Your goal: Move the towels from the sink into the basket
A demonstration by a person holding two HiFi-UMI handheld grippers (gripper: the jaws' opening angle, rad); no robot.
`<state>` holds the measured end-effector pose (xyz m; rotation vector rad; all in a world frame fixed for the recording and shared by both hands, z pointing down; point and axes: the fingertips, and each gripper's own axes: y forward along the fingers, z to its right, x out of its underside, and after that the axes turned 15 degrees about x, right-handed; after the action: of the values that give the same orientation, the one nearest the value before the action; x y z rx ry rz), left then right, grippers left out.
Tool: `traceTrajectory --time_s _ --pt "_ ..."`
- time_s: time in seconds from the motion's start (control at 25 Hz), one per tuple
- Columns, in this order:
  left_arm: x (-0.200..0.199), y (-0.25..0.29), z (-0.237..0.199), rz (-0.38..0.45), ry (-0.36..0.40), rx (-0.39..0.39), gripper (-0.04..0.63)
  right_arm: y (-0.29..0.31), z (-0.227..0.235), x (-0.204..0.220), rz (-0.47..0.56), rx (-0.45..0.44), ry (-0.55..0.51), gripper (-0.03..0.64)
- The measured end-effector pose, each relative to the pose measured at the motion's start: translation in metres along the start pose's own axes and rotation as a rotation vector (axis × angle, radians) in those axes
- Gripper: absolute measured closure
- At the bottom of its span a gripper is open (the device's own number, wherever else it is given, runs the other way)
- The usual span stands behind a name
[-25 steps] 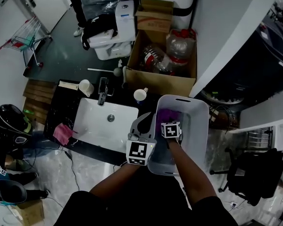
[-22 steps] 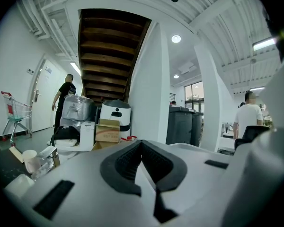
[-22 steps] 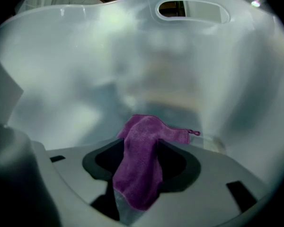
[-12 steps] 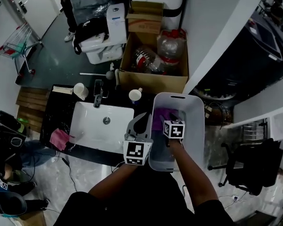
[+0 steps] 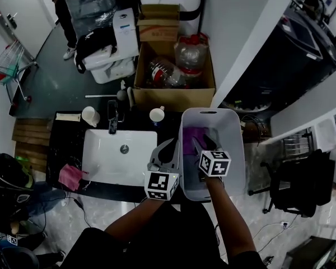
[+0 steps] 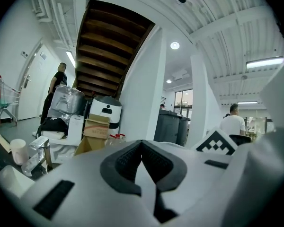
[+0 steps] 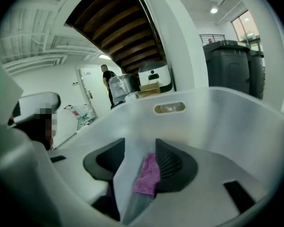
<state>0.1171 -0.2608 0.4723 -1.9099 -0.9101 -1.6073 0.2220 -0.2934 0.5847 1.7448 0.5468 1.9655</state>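
No text is legible (print on the cardboard box point(image 5: 157, 28) blurs).

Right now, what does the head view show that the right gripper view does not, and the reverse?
Head view only: the sink, a pink towel beside it, and a box of bottles. Right gripper view only: the underside of stairs. Both: the basket with a purple towel in it.

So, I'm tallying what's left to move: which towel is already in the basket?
The purple towel, lying inside the white basket. The pink towel lies outside it, on the dark counter left of the sink.
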Motion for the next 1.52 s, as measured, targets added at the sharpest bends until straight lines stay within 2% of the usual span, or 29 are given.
traceTrajectory --time_s 0.16,0.28,0.4,0.48,0.6,0.68,1.0,1.28,1.52 --pt "0.0 -0.005 0.004 0.009 0.008 -0.006 0.592 -0.032 -0.009 -0.022 0.095 -0.014 0.007 0.434" --pt "-0.001 -0.008 0.018 0.006 0.034 -0.02 0.592 -0.061 -0.013 -0.037 0.174 -0.034 -0.028 0.477" --pt "-0.005 -0.014 0.029 -0.004 0.063 -0.067 0.592 -0.093 -0.011 -0.049 0.263 -0.043 -0.066 0.543" --pt "-0.007 -0.019 0.037 0.016 0.055 -0.098 0.592 -0.113 -0.006 -0.049 0.296 -0.055 -0.074 0.579" --pt "-0.013 -0.025 0.056 0.066 0.04 -0.13 0.592 -0.137 0.001 -0.044 0.313 -0.086 -0.101 0.589" --pt "-0.016 -0.027 0.073 0.087 0.056 -0.145 0.592 -0.149 0.006 -0.043 0.332 -0.101 -0.123 0.589" --pt "-0.008 -0.016 0.135 0.08 0.101 -0.111 0.592 -0.176 0.039 -0.036 0.373 -0.108 -0.128 0.597" --pt "-0.005 -0.011 0.163 0.076 0.132 -0.122 0.592 -0.198 0.046 -0.03 0.419 -0.135 -0.157 0.597" --pt "-0.006 -0.011 0.184 0.086 0.133 -0.086 0.592 -0.208 0.051 -0.021 0.425 -0.141 -0.174 0.597"
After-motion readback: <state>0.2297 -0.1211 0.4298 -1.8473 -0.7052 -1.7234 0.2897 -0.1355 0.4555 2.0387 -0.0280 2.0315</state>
